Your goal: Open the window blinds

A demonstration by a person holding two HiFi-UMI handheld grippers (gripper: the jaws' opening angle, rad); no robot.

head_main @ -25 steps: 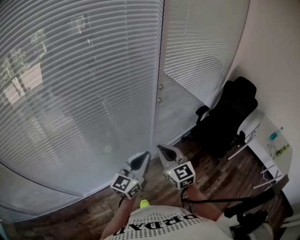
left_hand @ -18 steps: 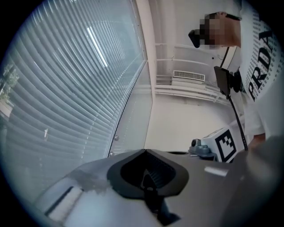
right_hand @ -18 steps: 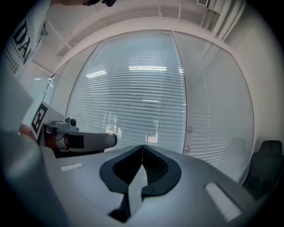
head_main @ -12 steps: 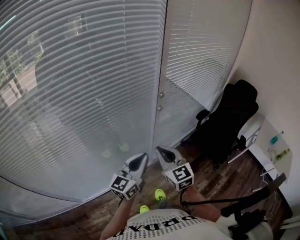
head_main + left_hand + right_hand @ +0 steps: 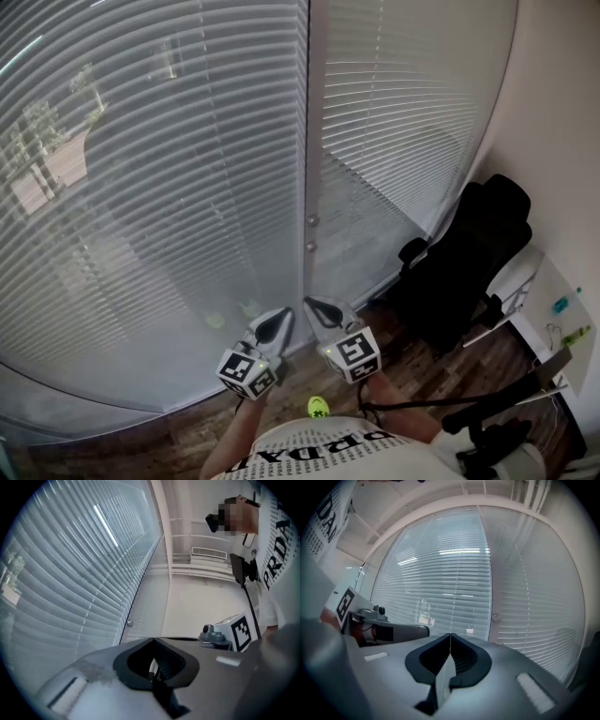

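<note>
White slatted blinds point(image 5: 141, 187) hang closed over the wide window, and a second set point(image 5: 403, 122) covers the pane to the right of a pale upright frame point(image 5: 314, 141). Two small round knobs point(image 5: 312, 221) sit on that frame. My left gripper point(image 5: 274, 323) and right gripper point(image 5: 314, 307) are held side by side low in the head view, pointing at the foot of the frame, short of the blinds. Both are shut with nothing between the fingers. The left gripper view shows the slats point(image 5: 70, 573) and a knob point(image 5: 130, 622); the right gripper view shows the blinds point(image 5: 440, 583) and a knob point(image 5: 496, 618).
A black office chair point(image 5: 469, 253) stands in the right corner beside a white desk point(image 5: 553, 319). The floor point(image 5: 441, 366) is dark wood. A person's neon-yellow shoe point(image 5: 318, 406) shows under the grippers, and a plain wall point(image 5: 562, 141) closes the right side.
Both grippers and the head have moved closer to the window together. The frame and knobs now sit more to the left in the head view. Both jaws stay shut.
</note>
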